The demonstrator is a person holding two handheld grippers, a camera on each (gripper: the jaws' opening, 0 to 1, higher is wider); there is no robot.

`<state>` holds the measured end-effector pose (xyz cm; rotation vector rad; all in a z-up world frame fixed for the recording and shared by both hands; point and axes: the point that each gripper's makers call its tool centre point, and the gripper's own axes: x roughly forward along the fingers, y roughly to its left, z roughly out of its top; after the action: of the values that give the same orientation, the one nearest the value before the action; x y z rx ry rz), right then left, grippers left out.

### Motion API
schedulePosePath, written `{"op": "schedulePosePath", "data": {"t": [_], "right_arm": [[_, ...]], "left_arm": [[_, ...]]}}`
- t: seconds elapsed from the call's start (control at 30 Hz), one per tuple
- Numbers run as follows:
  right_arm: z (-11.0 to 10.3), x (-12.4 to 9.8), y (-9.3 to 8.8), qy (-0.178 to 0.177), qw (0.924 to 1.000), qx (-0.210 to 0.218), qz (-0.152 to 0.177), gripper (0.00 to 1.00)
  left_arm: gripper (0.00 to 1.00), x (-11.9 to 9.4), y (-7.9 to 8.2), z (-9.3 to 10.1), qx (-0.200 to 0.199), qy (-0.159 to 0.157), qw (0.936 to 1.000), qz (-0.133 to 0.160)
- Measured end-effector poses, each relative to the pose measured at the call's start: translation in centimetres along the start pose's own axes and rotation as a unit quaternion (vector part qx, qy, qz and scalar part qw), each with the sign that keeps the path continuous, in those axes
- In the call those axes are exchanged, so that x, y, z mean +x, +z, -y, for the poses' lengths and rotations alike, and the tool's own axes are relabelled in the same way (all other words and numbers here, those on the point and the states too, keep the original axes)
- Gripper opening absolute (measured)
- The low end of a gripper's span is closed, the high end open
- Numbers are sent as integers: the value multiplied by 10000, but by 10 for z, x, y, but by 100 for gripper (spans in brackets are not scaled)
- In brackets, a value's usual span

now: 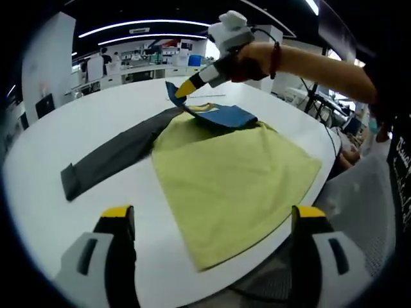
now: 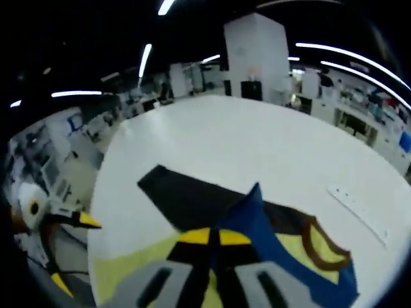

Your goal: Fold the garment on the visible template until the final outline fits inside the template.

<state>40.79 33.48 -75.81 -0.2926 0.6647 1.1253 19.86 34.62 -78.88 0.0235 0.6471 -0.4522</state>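
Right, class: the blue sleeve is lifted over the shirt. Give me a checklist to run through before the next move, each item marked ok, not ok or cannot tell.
1. Right gripper shut on the blue sleeve: ok, cloth pinched between its closed fingers.
2. Left gripper open and free: ok, fingers apart, nothing between them.
3. Grey sleeve folded in: not ok, stretched out flat on the table.
4. Yellow body fully on the table: cannot tell; its near corner reaches the edge.
5. Template outline visible: cannot tell.
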Motion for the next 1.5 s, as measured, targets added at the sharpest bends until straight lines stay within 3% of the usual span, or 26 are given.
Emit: {"op": "schedulePosePath", "data": {"t": [0.17, 0.47, 0.57, 0.73, 0.93, 1.17, 1.5], "right_arm": [[-2, 16, -7, -124, 9999, 7, -41, 0], [-9, 29, -13, -153, 9991, 397, -9, 0], [-9, 36, -16, -102, 9976, 690, 20, 0], [-17, 39, -20, 4, 9968, 798, -6, 0], [-17, 29, -28, -75, 9975, 700, -25, 25], [6, 15, -36, -435, 9978, 496, 31, 65], [30, -18, -48, -780, 9962, 388, 87, 99]], "left_arm": [[99, 0, 0, 0, -1, 4, 10000, 3], [99, -1, 0, -1, 0, 22, 10000, 8], [99, -1, 0, -1, -2, 29, 10000, 11], [99, -3, 0, -2, -4, 47, 10000, 22], [99, -3, 1, -3, 27, 90, 10000, 32], [99, -3, 0, -5, 171, 186, 9997, -9], [99, -4, 2, -9, 209, 251, 9995, 18]]}}
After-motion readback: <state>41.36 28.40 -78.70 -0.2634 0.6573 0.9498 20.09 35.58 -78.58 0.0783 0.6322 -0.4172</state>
